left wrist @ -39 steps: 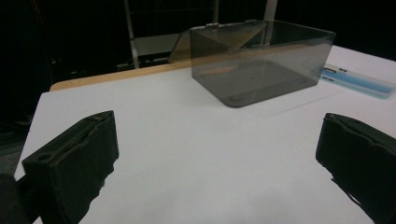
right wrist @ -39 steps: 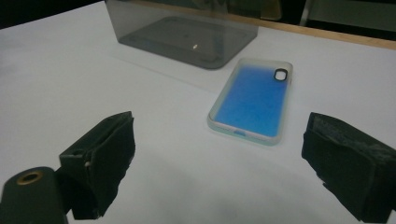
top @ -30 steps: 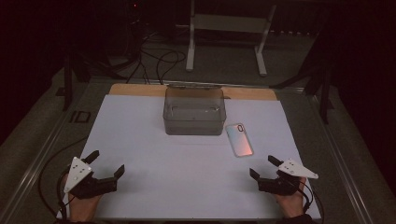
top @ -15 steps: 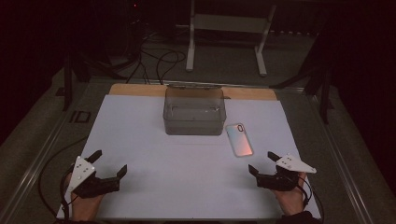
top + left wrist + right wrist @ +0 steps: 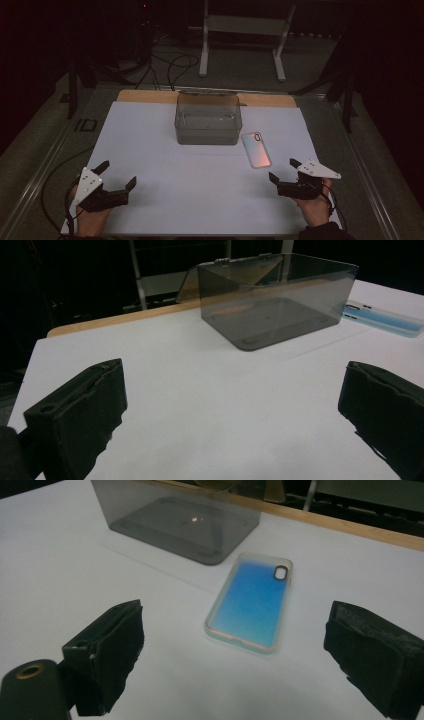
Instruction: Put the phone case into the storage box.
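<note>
Nothing had yet been taken hold of. The right gripper (image 5: 284,172) was held low over the white sheet (image 5: 200,175) near the table's front right, its jaws spread wide and empty, and it was pointed at the phone case (image 5: 252,601), which lay flat on the sheet just ahead of it, camera cut-out at the far end. In the high view the case (image 5: 256,149) was seen just beside the front right corner of the smoky transparent box (image 5: 208,120), apart from it as far as could be told. The box stood in the middle of the sheet's far half with its hinged lid (image 5: 227,270) thrown back, and its inside looked bare. The left gripper (image 5: 118,176) was held near the front left corner, jaws likewise wide apart and holding nothing, well apart from both things. It was judged that the work stood at its very start: the case was still to be approached, gripped and, presumably, placed in the open box.
</note>
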Action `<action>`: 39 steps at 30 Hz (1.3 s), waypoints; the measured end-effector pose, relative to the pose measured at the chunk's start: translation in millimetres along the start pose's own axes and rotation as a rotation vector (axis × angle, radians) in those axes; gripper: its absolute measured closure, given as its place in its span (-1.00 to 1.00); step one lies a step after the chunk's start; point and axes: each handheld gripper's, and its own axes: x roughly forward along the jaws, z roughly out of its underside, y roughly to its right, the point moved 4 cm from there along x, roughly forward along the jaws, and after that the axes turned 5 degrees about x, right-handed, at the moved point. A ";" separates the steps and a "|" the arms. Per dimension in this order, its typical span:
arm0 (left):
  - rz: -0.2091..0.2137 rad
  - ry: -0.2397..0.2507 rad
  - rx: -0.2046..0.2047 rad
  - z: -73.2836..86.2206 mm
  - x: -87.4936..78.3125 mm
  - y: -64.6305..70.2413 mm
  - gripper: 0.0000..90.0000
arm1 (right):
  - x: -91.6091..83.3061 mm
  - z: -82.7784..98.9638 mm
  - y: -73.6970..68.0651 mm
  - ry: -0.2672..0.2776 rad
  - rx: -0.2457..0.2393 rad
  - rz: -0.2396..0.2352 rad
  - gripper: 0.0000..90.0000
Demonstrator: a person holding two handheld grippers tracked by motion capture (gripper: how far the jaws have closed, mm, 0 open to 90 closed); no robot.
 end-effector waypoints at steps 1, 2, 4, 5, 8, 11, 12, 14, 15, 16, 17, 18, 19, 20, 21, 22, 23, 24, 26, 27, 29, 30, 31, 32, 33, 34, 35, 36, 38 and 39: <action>0.000 0.000 0.000 0.0 0.0 0.0 -1.00 | 0.4 -1.7 -0.1 -0.005 0.003 0.000 -0.80; -0.002 0.000 -0.002 0.0 -0.1 -0.2 -1.00 | 0.9 -3.8 -0.2 -0.002 0.004 -0.002 -0.80; -0.001 0.002 -0.002 0.0 -0.2 -0.4 -1.00 | 1.9 -6.3 0.2 -0.008 0.004 0.008 -0.80; 0.000 0.002 -0.003 0.0 -0.3 -0.3 -1.00 | 2.5 -7.4 0.5 -0.010 0.006 0.011 -0.80; -0.001 0.001 -0.002 0.1 -0.3 -0.3 -1.00 | 3.0 -10.3 1.1 -0.009 0.015 0.012 -0.80; 0.000 0.001 -0.003 0.2 -0.1 -0.1 -1.00 | 4.2 -12.3 1.3 -0.015 0.017 0.014 -0.80; 0.000 0.001 -0.003 0.3 0.1 0.0 -1.00 | 4.8 -12.9 1.5 -0.017 0.015 0.015 -0.80; 0.002 0.000 -0.003 0.3 0.2 0.2 -1.00 | 5.7 -14.3 2.0 -0.023 0.015 0.017 -0.80; 0.004 -0.003 -0.003 0.2 0.2 0.3 -1.00 | 6.2 -15.1 2.5 -0.024 0.018 0.014 -0.80; 0.004 -0.004 -0.003 0.1 0.3 0.5 -1.00 | 6.5 -16.0 2.6 -0.026 0.022 0.015 -0.80; 0.004 -0.004 -0.003 0.1 0.3 0.5 -1.00 | 6.9 -16.9 3.0 -0.027 0.022 0.015 -0.80; 0.003 -0.006 -0.001 0.1 0.5 1.0 -1.00 | 7.4 -17.7 3.2 -0.029 0.023 0.013 -0.80; 0.003 -0.006 0.001 0.2 0.6 1.1 -1.00 | 7.9 -18.5 3.3 -0.030 0.019 0.014 -0.80; 0.003 -0.008 0.002 0.3 0.7 1.1 -1.00 | 8.5 -19.4 3.0 -0.033 0.022 0.014 -0.80; 0.004 -0.008 0.002 0.4 0.8 1.2 -1.00 | 9.2 -20.2 2.9 -0.036 0.020 0.016 -0.80; 0.004 -0.008 0.002 0.4 0.8 1.3 -1.00 | 9.7 -21.2 2.9 -0.038 0.018 0.017 -0.80; 0.004 -0.008 0.002 0.4 0.8 1.3 -1.00 | 9.7 -21.2 2.9 -0.038 0.018 0.017 -0.80; 0.004 -0.008 0.002 0.4 0.8 1.3 -1.00 | 10.4 -22.2 2.7 -0.039 0.016 0.016 -0.80; 0.004 -0.009 0.003 0.7 0.8 1.1 -1.00 | 12.7 -25.4 2.6 -0.047 0.018 0.018 -0.80; 0.004 -0.009 0.003 0.7 0.8 1.1 -1.00 | 13.5 -26.9 3.0 -0.051 0.017 0.020 -0.80; 0.008 -0.008 -0.003 0.9 0.9 1.1 -1.00 | 14.8 -28.8 3.3 -0.053 0.021 0.022 -0.80; 0.007 -0.006 -0.004 0.8 0.8 1.0 -1.00 | 15.2 -30.1 3.5 -0.053 0.027 0.021 -0.80; 0.007 -0.006 -0.005 0.8 0.9 0.9 -1.00 | 15.7 -31.2 3.7 -0.051 0.025 0.021 -0.80; 0.007 -0.006 -0.005 1.0 0.9 0.9 -1.00 | 16.0 -32.4 3.4 -0.054 0.027 0.023 -0.80; 0.005 -0.006 -0.006 1.0 0.9 0.8 -1.00 | 16.6 -33.5 3.7 -0.054 0.023 0.024 -0.80; 0.005 -0.006 -0.006 1.0 0.8 0.6 -1.00 | 16.9 -34.7 3.7 -0.055 0.020 0.025 -0.80; 0.005 -0.006 -0.006 1.0 0.8 0.6 -1.00 | 16.9 -34.7 3.7 -0.055 0.020 0.025 -0.80; 0.005 -0.006 -0.008 1.0 0.6 0.6 -1.00 | 17.2 -35.9 3.7 -0.057 0.021 0.024 -0.80; 0.002 -0.005 -0.005 1.0 0.5 0.4 -1.00 | 18.4 -39.5 4.5 -0.058 0.015 0.025 -0.80; -0.001 -0.003 -0.004 1.0 0.4 0.3 -1.00 | 19.0 -40.7 4.4 -0.058 0.022 0.025 -0.80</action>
